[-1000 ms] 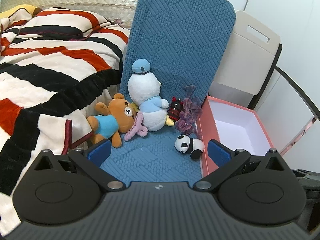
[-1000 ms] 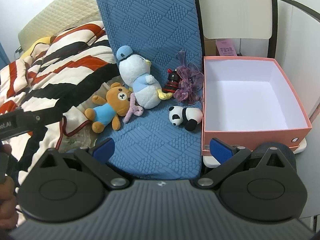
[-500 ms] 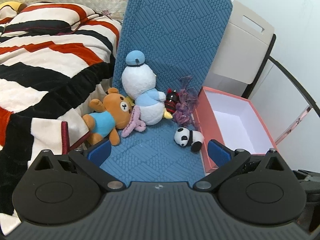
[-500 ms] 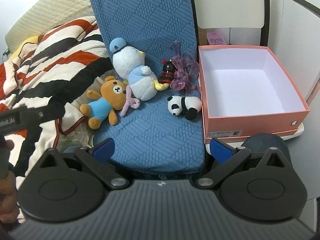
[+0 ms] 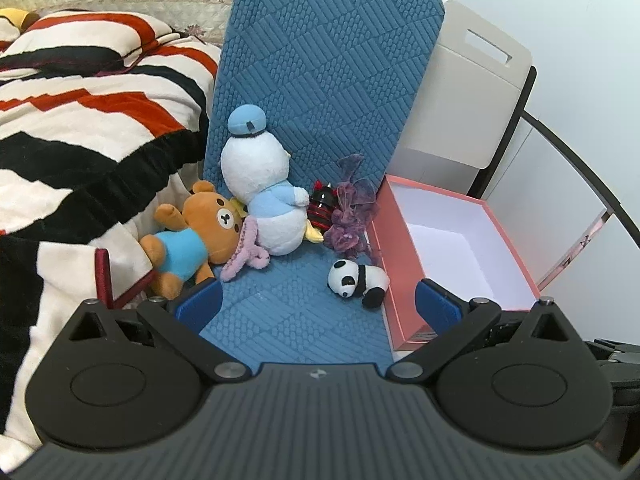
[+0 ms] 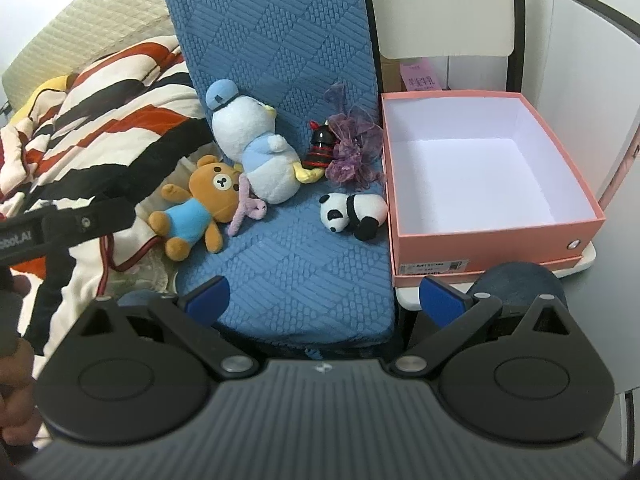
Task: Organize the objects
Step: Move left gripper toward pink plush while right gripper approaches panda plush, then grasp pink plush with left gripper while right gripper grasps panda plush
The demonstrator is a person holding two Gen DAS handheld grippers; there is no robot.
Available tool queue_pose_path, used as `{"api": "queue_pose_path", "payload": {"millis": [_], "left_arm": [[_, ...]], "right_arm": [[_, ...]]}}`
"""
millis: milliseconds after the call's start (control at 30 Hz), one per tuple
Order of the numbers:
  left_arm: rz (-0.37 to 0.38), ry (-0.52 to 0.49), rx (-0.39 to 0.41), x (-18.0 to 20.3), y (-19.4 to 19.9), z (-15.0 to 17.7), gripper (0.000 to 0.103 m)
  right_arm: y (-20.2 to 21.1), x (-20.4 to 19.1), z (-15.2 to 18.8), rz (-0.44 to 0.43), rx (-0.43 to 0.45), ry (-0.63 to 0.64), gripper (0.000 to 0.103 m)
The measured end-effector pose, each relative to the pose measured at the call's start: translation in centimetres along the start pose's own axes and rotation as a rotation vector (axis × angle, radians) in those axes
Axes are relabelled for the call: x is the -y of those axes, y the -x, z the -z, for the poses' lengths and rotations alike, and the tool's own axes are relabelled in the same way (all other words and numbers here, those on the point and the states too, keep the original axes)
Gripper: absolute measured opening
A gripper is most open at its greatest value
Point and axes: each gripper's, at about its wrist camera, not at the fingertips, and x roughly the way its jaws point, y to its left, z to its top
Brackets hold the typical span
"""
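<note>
Panda: small panda plush (image 6: 352,212) lies on its side on the blue cushion (image 6: 288,264), just beside the wall of the pink box (image 6: 496,220). Closest toy to the box, so my pick to start with.
Other toys: duck plush (image 6: 260,156) leans on the cushion back, brown bear (image 6: 200,208) sprawled at the bed side, pink squid-like toy (image 6: 248,208) between them, black-and-red figure (image 6: 320,148) and purple mesh bag (image 6: 354,152) tucked by the box corner.
Box: lid off, nothing inside it, white interior showing.
Right gripper (image 6: 324,296): wide open, holding nothing, hovering short of the cushion's front edge.
Left gripper (image 5: 316,300): open too, nothing in it, looking at the same pile from the bed side.
How I'd do it: come down over the panda's middle, straddle the body, squeeze the soft belly, not the head. Lift clear of the box wall before swinging over.
Watch: bed blanket (image 5: 80,128) crowds the bear.
</note>
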Motion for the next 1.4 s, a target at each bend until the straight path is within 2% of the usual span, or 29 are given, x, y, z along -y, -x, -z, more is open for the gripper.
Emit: {"api": "queue_pose_path", "payload": {"millis": [233,400,567,800,1067,1133,1400], "left_arm": [[-0.012,0.014,-0.001,0.3,-0.6,0.1,0.103],[-0.017,0.008,-0.014,-0.1,-1.5,-0.1,0.103],[-0.023,0.011,-0.041,-0.6,-3.7,-0.5,0.103],[-0.036,0.004,-0.1,-1.8,-8.3,-1.3,0.103],[-0.04,0.011,-0.163,-3.9,-14.3,-2.4,0.103],[-0.047,0.005,-0.183,-4.4,-16.1,-2.6,0.103],[-0.087,-0.059,-0.238,-6.1,-23.3,-3.0,0.103]], "right_arm": [[-0.2,0.2,-0.2,-0.003,0.005,0.035,0.103],[-1.2,0.5,-0.2,-0.047,-0.017,0.037,0.103],[-2.9,0.3,-0.5,-0.058,-0.042,0.112,0.1],[-6.7,0.1,-1.7,-0.043,-0.088,0.209,0.1],[-11.2,-0.6,-3.5,-0.044,-0.092,0.336,0.1],[-12.8,-0.6,-3.8,-0.059,-0.103,0.395,0.1],[-19.2,-1.1,-5.3,-0.012,-0.149,0.64,0.1]]}}
